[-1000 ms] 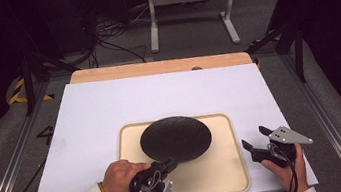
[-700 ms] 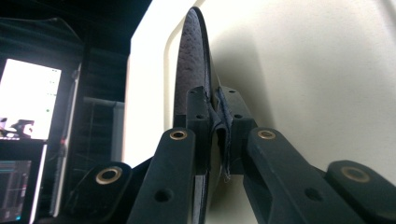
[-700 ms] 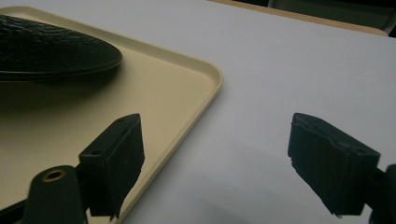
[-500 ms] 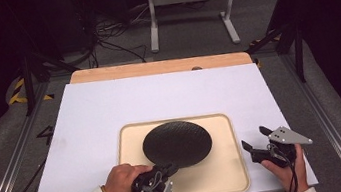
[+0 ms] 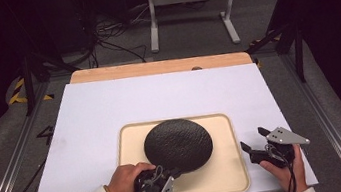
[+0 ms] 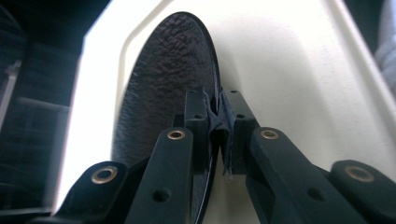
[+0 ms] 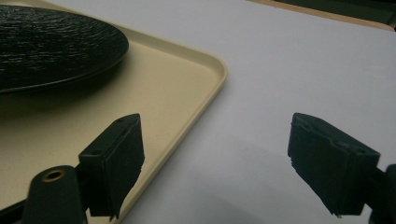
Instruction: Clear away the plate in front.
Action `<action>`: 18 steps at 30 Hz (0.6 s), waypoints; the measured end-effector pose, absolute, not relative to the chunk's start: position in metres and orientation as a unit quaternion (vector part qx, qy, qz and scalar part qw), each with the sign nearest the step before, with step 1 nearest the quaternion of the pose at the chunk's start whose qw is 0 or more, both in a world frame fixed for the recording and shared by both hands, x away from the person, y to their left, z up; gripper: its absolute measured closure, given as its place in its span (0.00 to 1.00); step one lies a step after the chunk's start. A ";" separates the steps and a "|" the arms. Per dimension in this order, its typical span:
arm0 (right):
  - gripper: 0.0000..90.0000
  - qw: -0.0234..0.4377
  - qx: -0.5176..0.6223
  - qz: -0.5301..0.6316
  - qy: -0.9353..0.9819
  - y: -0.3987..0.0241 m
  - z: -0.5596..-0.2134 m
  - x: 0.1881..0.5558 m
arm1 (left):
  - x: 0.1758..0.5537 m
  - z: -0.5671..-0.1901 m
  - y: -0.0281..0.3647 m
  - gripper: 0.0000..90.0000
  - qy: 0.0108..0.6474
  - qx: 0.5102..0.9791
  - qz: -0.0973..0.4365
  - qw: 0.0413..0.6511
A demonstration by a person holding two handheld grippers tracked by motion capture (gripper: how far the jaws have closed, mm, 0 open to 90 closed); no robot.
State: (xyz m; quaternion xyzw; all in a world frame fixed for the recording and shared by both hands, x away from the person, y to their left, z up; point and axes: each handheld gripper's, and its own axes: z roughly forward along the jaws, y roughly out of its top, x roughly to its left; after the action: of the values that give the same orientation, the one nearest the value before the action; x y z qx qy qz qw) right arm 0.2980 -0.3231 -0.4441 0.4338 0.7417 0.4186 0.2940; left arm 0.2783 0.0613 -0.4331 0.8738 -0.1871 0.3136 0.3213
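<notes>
— White sheeting covers my counter (image 5: 86, 123); what's on it?

— A black textured plate (image 5: 178, 144), upside down on a cream tray (image 5: 229, 168). My left tongs (image 5: 167, 173) are clamped on its near rim (image 6: 215, 109).

— How will it handle?

— Stiff, fairly light, I judge, perhaps breakable. Gripped at one edge it may droop or slip, so a deep bite suits.

— And the right tongs (image 5: 255, 144)?

— Spread wide, empty, just beside the tray's right edge.

Round black textured plate (image 5: 178, 144) sitting on a cream rectangular tray (image 5: 229, 168)

Left gripper (image 5: 169, 175) is right at the plate's near edge, jaws closed on it, while the right gripper (image 5: 254, 144) sits spread apart just beside the tray on the white table sheet (image 5: 109, 104).
</notes>
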 end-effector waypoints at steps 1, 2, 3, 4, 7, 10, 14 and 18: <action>0.21 0.294 0.433 0.419 0.742 -0.323 -0.444 0.298 | 0.279 -0.433 0.062 0.91 -0.183 0.877 0.307 0.321; 0.21 0.294 0.434 0.419 0.742 -0.323 -0.444 0.298 | 0.279 -0.434 0.061 0.91 -0.183 0.878 0.304 0.322; 0.21 0.293 0.434 0.418 0.742 -0.323 -0.444 0.298 | 0.279 -0.434 0.061 0.91 -0.185 0.878 0.303 0.320; 0.21 0.292 0.434 0.418 0.743 -0.323 -0.444 0.298 | 0.280 -0.434 0.061 0.90 -0.183 0.881 0.298 0.320; 0.21 0.292 0.432 0.417 0.744 -0.322 -0.445 0.298 | 0.282 -0.436 0.061 0.89 -0.172 0.886 0.280 0.328; 0.21 0.292 0.434 0.417 0.744 -0.323 -0.445 0.299 | 0.283 -0.439 0.060 0.87 -0.173 0.892 0.266 0.321; 0.21 0.293 0.434 0.419 0.742 -0.323 -0.445 0.298 | 0.284 -0.445 0.057 0.85 -0.177 0.895 0.257 0.318; 0.21 0.292 0.434 0.423 0.740 -0.325 -0.446 0.299 | 0.285 -0.449 0.056 0.83 -0.174 0.902 0.248 0.309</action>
State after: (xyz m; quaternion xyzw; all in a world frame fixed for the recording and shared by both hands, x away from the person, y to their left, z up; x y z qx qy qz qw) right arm 0.2986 -0.3248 -0.4455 0.4343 0.7400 0.4227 0.2916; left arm 0.2848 0.0557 -0.4487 0.9016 -0.1742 0.2477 0.3090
